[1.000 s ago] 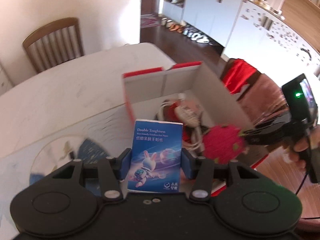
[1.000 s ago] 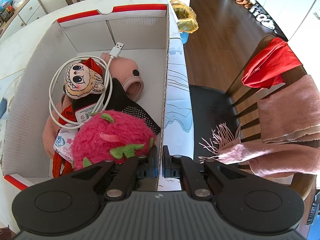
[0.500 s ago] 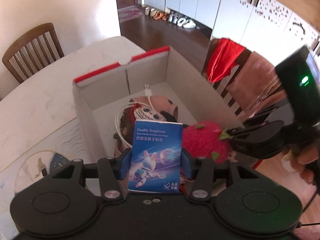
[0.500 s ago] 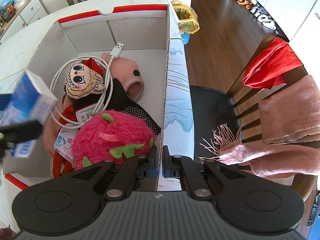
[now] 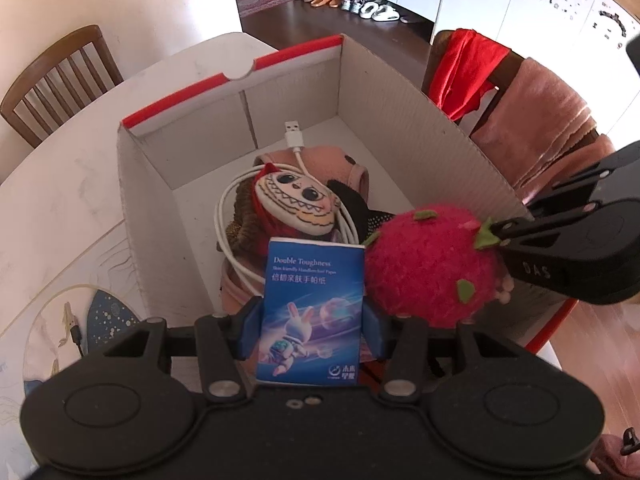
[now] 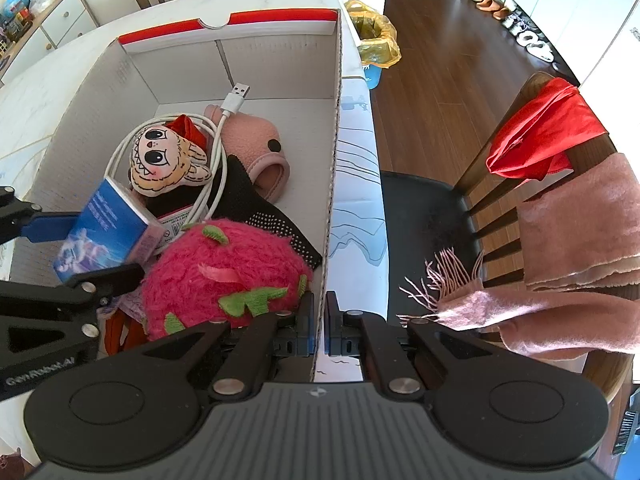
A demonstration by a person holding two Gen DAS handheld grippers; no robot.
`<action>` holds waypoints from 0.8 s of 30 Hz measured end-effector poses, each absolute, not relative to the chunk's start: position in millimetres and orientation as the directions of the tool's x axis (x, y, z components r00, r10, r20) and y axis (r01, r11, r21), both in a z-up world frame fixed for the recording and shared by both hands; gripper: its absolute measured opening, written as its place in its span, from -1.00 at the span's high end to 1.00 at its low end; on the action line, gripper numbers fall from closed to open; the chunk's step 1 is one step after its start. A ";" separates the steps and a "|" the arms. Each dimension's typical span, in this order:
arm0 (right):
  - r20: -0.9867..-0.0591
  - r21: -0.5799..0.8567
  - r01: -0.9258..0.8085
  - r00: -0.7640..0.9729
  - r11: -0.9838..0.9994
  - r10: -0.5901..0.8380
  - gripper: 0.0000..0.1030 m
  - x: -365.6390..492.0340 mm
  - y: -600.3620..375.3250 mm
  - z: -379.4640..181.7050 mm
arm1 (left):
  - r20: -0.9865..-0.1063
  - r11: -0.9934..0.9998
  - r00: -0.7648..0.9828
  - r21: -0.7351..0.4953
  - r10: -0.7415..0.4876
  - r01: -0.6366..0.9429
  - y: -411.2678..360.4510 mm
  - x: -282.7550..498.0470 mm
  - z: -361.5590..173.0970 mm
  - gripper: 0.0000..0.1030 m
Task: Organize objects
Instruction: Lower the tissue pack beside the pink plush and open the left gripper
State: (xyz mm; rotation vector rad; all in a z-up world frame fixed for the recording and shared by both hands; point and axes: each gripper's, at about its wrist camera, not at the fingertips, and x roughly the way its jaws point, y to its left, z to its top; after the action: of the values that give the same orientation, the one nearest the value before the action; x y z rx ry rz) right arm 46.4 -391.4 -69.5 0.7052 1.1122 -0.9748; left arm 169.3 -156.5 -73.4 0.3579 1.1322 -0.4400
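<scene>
Left wrist view, entry one: left gripper (image 5: 312, 316) pinching a blue tissue pack (image 5: 311, 312) by its two long sides, blue pads pressed on it; pack upright, held over the near end of the cardboard box (image 5: 420, 92), not yet resting on anything.

Right wrist view, entry two: right gripper (image 6: 320, 322) pressed together on the box's right wall, one finger inside and one outside; it appears to steady the box, though the pinch point itself is partly hidden by the wall's edge.

Contents: plush dragon fruit (image 6: 224, 272) at the near right, just beside the pack; doll-face plush (image 6: 168, 160) ringed by a white USB cable (image 6: 216, 168); pink slipper (image 6: 256, 152) and black dotted glove (image 6: 264, 208) beneath.

Hazards: pack let go here would likely land on the sloped plush or the cable loop and tip or slide, since nothing flat lies under it; the left gripper's outer finger could catch the near left wall on the way down; a snagged cable loop could drag the doll-face plush upward on withdrawal; a push on the dragon fruit would press it toward the right gripper's inner finger.

Open room: bare white floor at the far end by the red-trimmed flap (image 6: 280, 20); a narrow strip along the left wall; near half crowded; table (image 5: 60, 160) outside the left wall open.
</scene>
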 end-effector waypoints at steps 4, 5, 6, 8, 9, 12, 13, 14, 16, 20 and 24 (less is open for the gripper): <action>-0.951 -0.002 0.908 0.128 0.419 -0.282 0.93 46.2 -391.3 -69.5 | -0.920 0.852 0.355 0.048 -0.165 0.521 -158.3 166.3 -73.6 0.01; -0.951 -0.002 0.908 0.129 0.419 -0.282 0.93 46.1 -391.3 -69.5 | -0.921 0.851 0.352 0.045 -0.168 0.523 -158.5 166.1 -73.8 0.01; -0.951 -0.002 0.908 0.129 0.419 -0.282 0.93 46.3 -391.3 -69.5 | -0.921 0.851 0.349 0.041 -0.171 0.524 -158.8 165.8 -74.0 -0.02; -0.951 -0.001 0.908 0.129 0.419 -0.282 0.93 46.0 -391.3 -69.5 | -0.922 0.850 0.345 0.034 -0.177 0.526 -158.7 164.5 -73.8 -0.14; -0.951 -0.001 0.908 0.129 0.418 -0.282 0.93 46.1 -391.3 -69.5 | -0.920 0.850 0.349 0.036 -0.177 0.525 -158.3 163.5 -73.1 -0.21; -0.951 -0.001 0.909 0.129 0.417 -0.282 0.93 46.0 -391.3 -69.5 | -0.916 0.849 0.356 0.034 -0.186 0.528 -157.1 162.2 -70.7 -0.24; -0.951 -0.001 0.909 0.128 0.417 -0.282 0.93 46.2 -391.3 -69.6 | -0.914 0.850 0.358 0.028 -0.192 0.527 -155.9 161.7 -69.1 -0.28; -0.951 -0.002 0.908 0.128 0.418 -0.282 0.93 45.8 -391.3 -69.4 | -0.911 0.851 0.361 0.020 -0.200 0.524 -154.2 160.8 -66.9 -0.32; -0.951 -0.001 0.909 0.128 0.417 -0.282 0.93 45.7 -391.3 -69.5 | -0.906 0.851 0.363 0.005 -0.219 0.525 -151.7 159.0 -61.9 -0.39; -0.951 -0.001 0.909 0.128 0.416 -0.282 0.93 45.6 -391.2 -69.4 | -0.894 0.851 0.369 -0.025 -0.254 0.524 -145.0 153.7 -49.1 -0.41; -0.951 0.000 0.910 0.129 0.415 -0.282 0.93 46.0 -391.2 -69.5 | -0.878 0.852 0.381 -0.056 -0.290 0.520 -132.7 149.3 -32.2 -0.46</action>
State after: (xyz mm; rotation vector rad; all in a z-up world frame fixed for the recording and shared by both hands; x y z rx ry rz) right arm 46.0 -391.2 -69.5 0.7131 1.1088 -0.9822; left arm 149.3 -132.7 -32.2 0.2454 1.0614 -0.5234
